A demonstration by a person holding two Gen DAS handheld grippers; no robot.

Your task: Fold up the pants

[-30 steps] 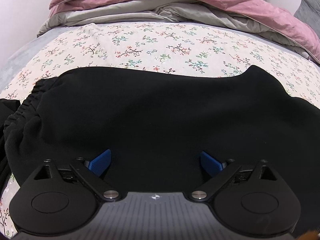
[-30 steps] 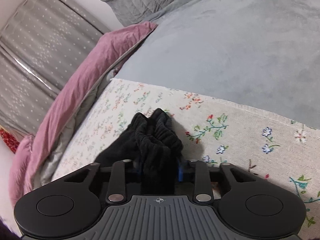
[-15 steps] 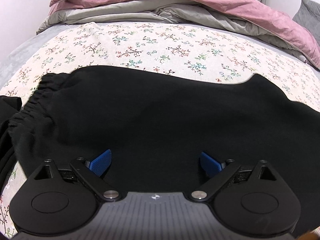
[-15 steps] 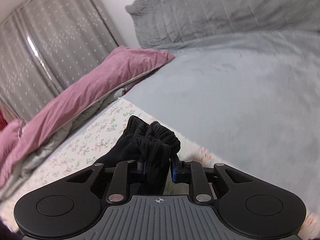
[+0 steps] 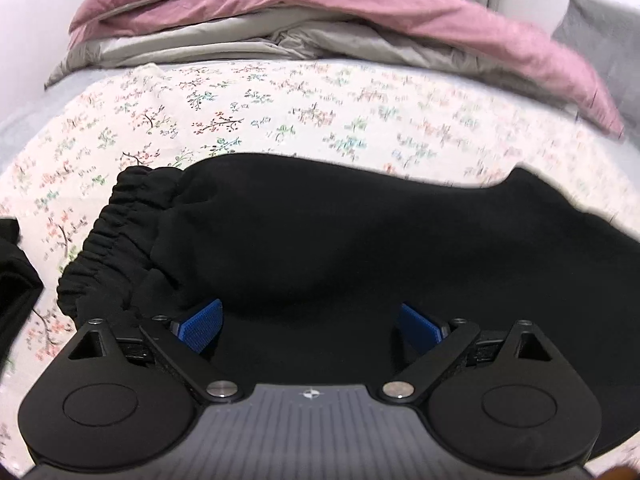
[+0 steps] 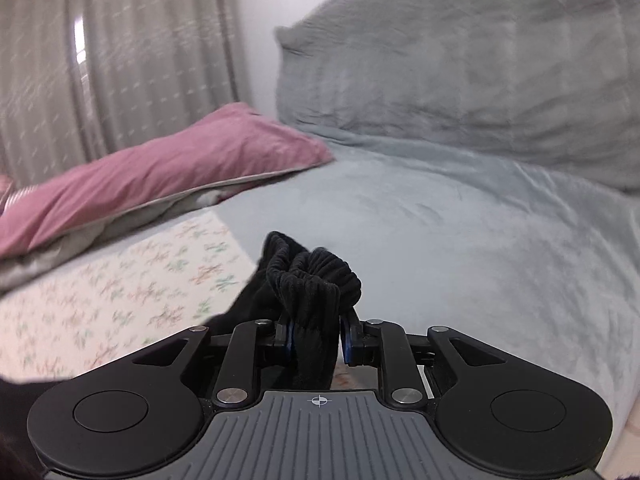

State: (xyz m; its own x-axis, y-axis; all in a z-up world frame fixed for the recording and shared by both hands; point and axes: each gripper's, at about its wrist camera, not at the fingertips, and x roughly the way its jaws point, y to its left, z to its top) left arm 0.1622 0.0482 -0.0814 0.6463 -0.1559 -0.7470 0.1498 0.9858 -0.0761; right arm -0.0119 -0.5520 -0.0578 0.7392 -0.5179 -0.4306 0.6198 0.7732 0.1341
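Pants point(image 5: 360, 248) lie black and broad across the floral sheet point(image 5: 280, 108) on the bed, filling the near part of the left wrist view. Closest in that view, the left gripper point(image 5: 310, 326) stands wide open over the cloth, its blue pads point(image 5: 198, 326) well apart with only flat black fabric showing between them; whether the pads touch the cloth cannot be told. Left of the gripper the gathered elastic waistband point(image 5: 116, 240) bunches in ridges on the sheet. Another piece of black cloth point(image 5: 16, 280) shows at the left edge, apart from the waistband. Beyond the pants the sheet runs on to a pink duvet point(image 5: 360, 8) heaped over a grey one point(image 5: 224, 36) at the far side of the bed.

In the right wrist view the right gripper point(image 6: 316, 338) is nearly closed, pinching a ribbed, gathered bunch of the pants point(image 6: 312, 284) between its pads, the bunch standing up past the fingertips. From the bunch more black fabric trails down to the left. Beyond it lie the sheet point(image 6: 120, 280) on the left and a grey-blue blanket point(image 6: 460, 220) on the right. Farther off are the pink duvet point(image 6: 160, 172), a grey pillow point(image 6: 460, 72) and a grey curtain point(image 6: 120, 60).
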